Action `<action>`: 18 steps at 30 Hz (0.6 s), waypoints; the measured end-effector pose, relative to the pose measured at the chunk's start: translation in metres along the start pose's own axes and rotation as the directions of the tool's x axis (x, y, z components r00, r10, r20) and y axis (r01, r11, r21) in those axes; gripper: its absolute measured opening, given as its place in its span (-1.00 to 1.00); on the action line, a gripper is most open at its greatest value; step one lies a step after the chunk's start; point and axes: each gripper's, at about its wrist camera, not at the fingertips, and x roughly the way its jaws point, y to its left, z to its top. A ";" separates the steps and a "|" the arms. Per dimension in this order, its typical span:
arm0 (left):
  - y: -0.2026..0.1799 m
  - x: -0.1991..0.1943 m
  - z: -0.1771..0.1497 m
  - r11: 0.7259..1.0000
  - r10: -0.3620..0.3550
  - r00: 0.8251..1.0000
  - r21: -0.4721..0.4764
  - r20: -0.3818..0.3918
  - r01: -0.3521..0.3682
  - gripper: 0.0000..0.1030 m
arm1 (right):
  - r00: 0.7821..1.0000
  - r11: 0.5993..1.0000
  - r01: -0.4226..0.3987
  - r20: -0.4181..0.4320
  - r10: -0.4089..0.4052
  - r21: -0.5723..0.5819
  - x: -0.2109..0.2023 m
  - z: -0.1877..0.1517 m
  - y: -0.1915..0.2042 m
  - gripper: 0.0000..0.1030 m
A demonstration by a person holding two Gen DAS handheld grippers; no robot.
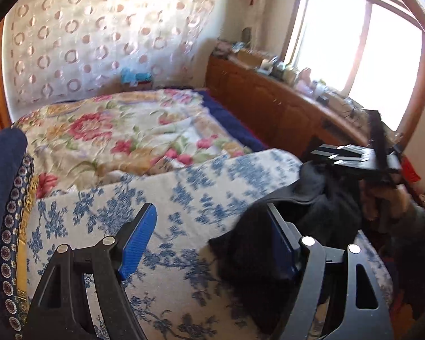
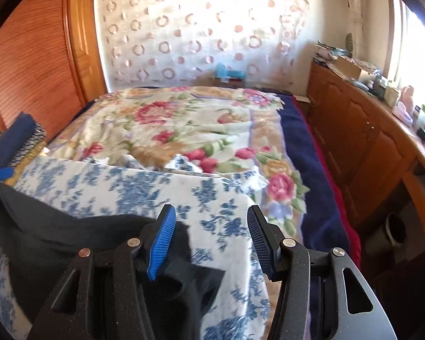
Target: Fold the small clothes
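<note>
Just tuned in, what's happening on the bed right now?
A person with a gripper in each hand is working on a black garment lying on the blue-flowered cloth over the bed. Both the left gripper and right gripper hang open over its edges; neither pinches it.

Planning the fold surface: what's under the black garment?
The black garment lies on the blue-flowered white cloth, which spreads past it. What lies beneath that cloth is covered.

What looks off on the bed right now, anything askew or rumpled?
The black garment lies bunched and crooked on the blue-flowered cloth, not flat. That cloth's far edge is crumpled up against the rose blanket. Both grippers, left and right, are open; nothing looks spilled or damaged.
</note>
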 end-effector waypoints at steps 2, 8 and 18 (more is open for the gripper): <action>-0.004 -0.004 0.004 1.000 0.002 1.000 0.008 0.008 -0.002 0.49 | 1.000 1.000 -0.004 -0.010 0.004 -0.001 0.001 -0.001 0.005 0.06; -0.013 0.006 0.001 0.998 -0.032 0.998 0.044 -0.056 0.035 0.49 | 0.997 0.998 -0.062 0.049 0.062 0.008 -0.027 -0.011 0.001 0.06; -0.045 0.033 -0.032 0.985 -0.081 0.978 0.136 -0.192 0.108 0.49 | 0.991 0.992 -0.123 0.054 0.123 0.002 -0.063 -0.057 0.012 0.06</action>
